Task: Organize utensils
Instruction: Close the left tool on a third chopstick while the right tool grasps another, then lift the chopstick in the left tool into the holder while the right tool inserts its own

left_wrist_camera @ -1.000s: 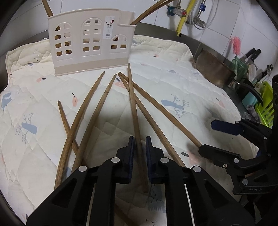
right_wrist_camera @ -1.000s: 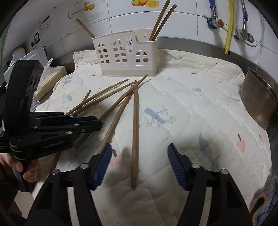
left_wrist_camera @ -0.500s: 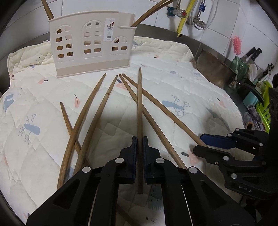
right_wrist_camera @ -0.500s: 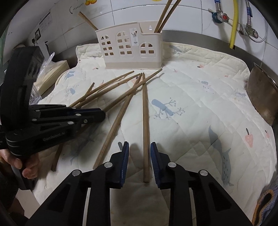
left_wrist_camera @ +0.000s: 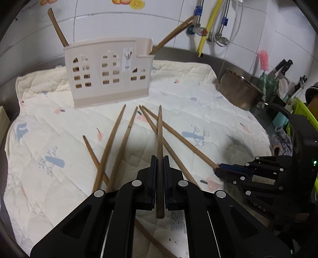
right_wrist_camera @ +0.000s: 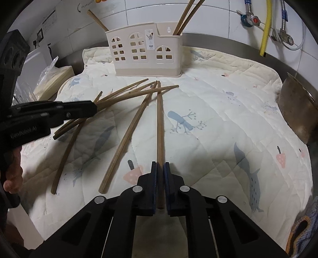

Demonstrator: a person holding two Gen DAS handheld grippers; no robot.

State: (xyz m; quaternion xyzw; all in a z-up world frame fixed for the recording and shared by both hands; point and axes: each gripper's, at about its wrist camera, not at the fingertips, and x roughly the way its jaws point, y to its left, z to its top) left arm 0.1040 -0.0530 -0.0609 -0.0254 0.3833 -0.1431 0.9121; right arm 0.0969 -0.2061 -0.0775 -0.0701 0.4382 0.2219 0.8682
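Two grippers each pinch one wooden chopstick in front of the beige holder (left_wrist_camera: 108, 73).

Left gripper (left_wrist_camera: 159, 158) is closed on a chopstick (left_wrist_camera: 159, 135) whose far tip points toward the holder; right gripper (right_wrist_camera: 160, 164), whose jaws have just been closing, is closed on another chopstick (right_wrist_camera: 160, 123) lying on the quilted mat (right_wrist_camera: 218, 119). Five loose chopsticks (left_wrist_camera: 115, 142) lie fanned on the mat before the holder, some crossing each other, near the held ones. More chopsticks (right_wrist_camera: 184, 17) stand tilted inside the holder, which is smooth plastic with arched window cut-outs. Right of the holder, off the mat, sits a dull round metal bowl (left_wrist_camera: 238, 91); behind the holder the wall (left_wrist_camera: 99, 19) is white glossy tile. The mat is cream cloth, stitched in squares, with small printed shapes.
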